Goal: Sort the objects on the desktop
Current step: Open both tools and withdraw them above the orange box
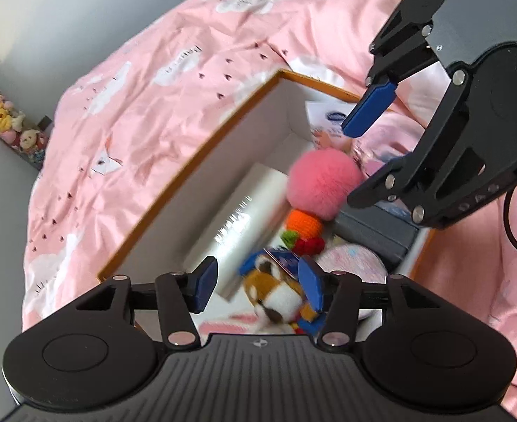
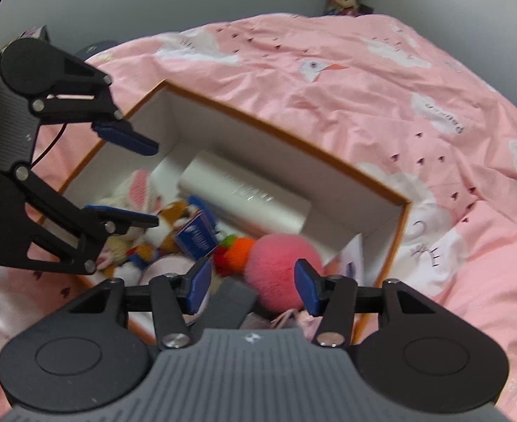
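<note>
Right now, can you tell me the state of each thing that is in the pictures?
Left gripper: open, holding nothing, above the box.
Right gripper: open, holding nothing, above the box.
Box: open, no lid, resting on the pink bedding.
Pink pompom: lying inside the box.
Silver roll: lying flat inside the box.
Plush toy: lying inside the box.

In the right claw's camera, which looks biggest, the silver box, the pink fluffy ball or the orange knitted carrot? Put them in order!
1. Silver box, the largest, though blurred.
2. Pink fluffy ball; it lies nearer the camera, which may flatter it.
3. Orange knitted carrot, clearly the smallest.
</note>
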Demonstrator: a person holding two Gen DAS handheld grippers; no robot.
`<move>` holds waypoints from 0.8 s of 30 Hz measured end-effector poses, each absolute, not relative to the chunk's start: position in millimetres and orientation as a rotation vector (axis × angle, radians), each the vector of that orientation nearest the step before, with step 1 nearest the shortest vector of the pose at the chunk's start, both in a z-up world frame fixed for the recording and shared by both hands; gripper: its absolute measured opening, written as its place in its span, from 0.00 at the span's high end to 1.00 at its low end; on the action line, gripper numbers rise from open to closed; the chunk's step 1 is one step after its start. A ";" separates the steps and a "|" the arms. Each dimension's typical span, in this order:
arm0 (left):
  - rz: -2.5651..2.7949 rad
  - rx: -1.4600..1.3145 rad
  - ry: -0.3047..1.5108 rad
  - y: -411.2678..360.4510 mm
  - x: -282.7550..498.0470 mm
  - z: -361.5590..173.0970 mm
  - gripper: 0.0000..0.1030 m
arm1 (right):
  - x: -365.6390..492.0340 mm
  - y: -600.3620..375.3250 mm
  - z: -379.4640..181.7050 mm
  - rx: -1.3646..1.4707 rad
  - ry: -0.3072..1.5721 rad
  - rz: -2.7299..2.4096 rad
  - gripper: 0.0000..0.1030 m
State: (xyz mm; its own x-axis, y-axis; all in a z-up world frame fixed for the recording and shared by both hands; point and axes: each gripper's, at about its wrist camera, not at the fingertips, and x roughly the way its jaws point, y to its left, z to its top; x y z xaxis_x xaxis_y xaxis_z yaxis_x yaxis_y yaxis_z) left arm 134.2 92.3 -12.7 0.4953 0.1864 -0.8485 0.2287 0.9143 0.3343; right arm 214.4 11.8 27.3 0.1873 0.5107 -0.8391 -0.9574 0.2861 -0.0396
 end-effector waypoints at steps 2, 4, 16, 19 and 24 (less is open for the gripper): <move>-0.040 0.436 1.077 89.2 131.0 -16.2 0.42 | 209.1 11.8 25.1 -0.671 0.850 1.160 0.44; -0.052 0.437 1.081 85.8 127.2 -20.5 0.41 | 204.6 11.8 21.4 -0.680 0.870 1.161 0.41; -0.077 0.413 1.096 79.9 118.9 -35.0 0.41 | 189.2 8.1 6.7 -0.726 0.901 1.141 0.37; -0.088 0.401 1.101 79.3 118.8 -36.1 0.41 | 188.5 8.1 5.5 -0.719 0.906 1.142 0.37; -0.089 0.398 1.106 78.1 119.2 -38.2 0.42 | 187.6 9.3 1.9 -0.726 0.915 1.141 0.36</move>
